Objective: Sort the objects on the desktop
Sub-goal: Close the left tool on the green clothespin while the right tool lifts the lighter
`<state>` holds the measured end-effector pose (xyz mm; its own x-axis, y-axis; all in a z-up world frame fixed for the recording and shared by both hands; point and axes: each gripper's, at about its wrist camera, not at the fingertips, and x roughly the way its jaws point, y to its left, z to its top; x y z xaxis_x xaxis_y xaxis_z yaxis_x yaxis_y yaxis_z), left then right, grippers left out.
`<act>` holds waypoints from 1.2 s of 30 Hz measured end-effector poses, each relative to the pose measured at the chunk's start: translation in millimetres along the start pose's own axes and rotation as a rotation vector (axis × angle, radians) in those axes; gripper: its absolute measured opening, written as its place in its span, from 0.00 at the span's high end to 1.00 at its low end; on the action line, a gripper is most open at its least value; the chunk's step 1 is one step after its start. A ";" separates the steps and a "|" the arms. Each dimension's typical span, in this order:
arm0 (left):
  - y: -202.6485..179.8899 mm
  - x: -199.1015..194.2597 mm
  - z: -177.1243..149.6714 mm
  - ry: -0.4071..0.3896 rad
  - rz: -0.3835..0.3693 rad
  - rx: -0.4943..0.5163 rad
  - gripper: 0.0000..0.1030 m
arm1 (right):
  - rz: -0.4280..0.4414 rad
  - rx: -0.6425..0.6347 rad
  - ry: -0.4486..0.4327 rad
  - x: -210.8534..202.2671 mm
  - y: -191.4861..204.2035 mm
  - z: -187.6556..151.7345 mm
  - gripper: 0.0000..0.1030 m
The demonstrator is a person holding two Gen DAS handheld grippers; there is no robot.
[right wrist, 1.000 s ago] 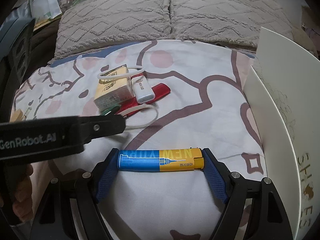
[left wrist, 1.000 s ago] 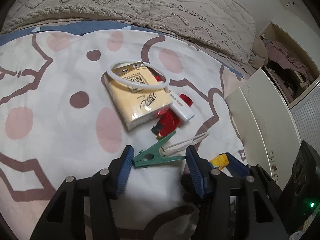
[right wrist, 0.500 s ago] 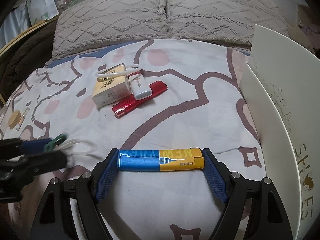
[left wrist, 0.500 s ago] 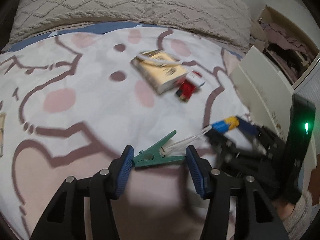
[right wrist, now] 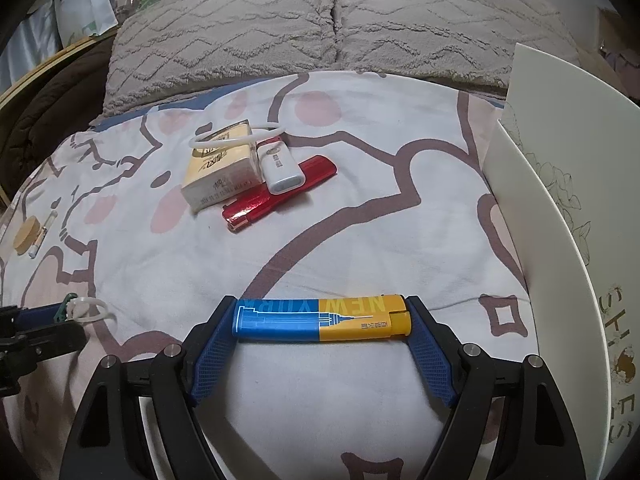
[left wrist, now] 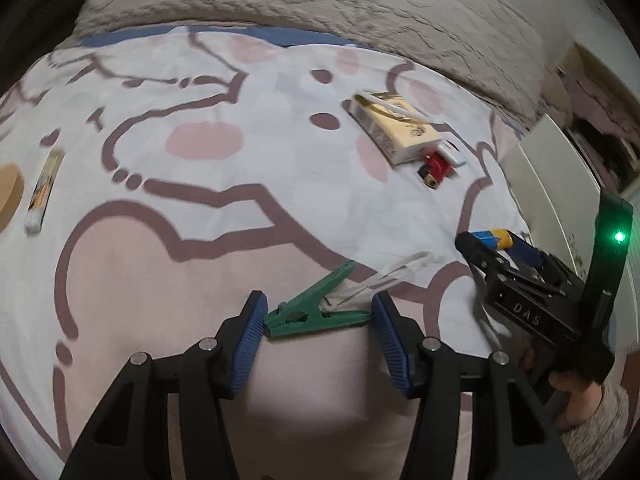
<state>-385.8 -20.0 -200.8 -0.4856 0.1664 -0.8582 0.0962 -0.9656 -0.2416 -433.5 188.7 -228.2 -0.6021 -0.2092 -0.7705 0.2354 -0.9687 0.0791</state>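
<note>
Left wrist view: the left gripper [left wrist: 318, 316] was pinched end to end on a green clothes peg [left wrist: 310, 308], held at lower centre of the frame; a white loop [left wrist: 384, 274] hung from the peg's jaws. Above the pads lay the patterned bedsheet [left wrist: 240, 200]. At the far left edge lay a round wooden lid [left wrist: 8, 196] and a small tube [left wrist: 42, 192] just beside it. At upper right a tissue pack [left wrist: 394, 130] lay beside a red lighter [left wrist: 434, 168].

Right wrist view: the right gripper [right wrist: 320, 320] clamped a blue-and-yellow lighter [right wrist: 322, 318] lengthwise between its pads, at lower centre. A white card-reader-like stick [right wrist: 282, 166] rested across the red lighter at upper centre. A white box [right wrist: 560, 216] stood along the right edge.

The step in hand appeared to be transport: both items were lifted clear and neither set down. The next move would call for choosing a destination group for each and lowering each to the sheet before opening the pads.
</note>
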 end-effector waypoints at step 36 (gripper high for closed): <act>6.8 -2.4 -6.1 -0.087 0.092 -0.371 0.37 | -0.012 -0.021 0.009 3.9 5.4 -1.0 0.16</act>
<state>-378.7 -25.8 -203.1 -0.5308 0.0491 -0.8461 0.4426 -0.8353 -0.3261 -433.7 182.8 -231.4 -0.5984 -0.1965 -0.7767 0.2444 -0.9680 0.0566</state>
